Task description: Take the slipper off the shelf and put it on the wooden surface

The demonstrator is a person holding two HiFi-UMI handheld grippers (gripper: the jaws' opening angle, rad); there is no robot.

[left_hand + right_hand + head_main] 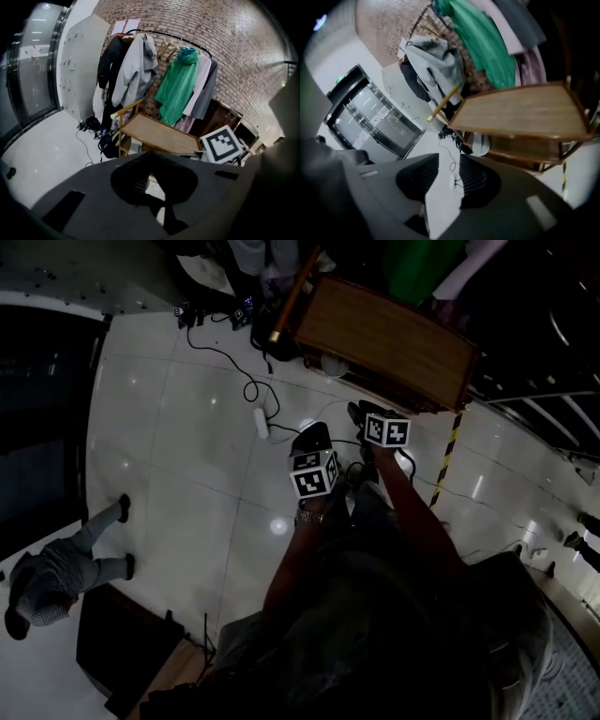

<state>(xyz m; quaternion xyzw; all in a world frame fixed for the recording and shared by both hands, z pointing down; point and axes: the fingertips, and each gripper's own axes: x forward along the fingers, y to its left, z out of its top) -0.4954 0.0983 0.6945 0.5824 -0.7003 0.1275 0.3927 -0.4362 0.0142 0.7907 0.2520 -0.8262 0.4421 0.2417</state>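
Left hand-held gripper [150,164]: jaws closed tip to tip, nothing in them, pointed towards the brown wooden worktop [159,133]. Right hand-held gripper [450,161]: jaws partly apart, empty, only glossy white floor tiles [440,206] showing in the gap, clear of the worktop. White rounded slipper [481,143] sits on the lower shelf directly under the worktop, untouched. Green hooded coat [178,89] hangs behind the worktop.
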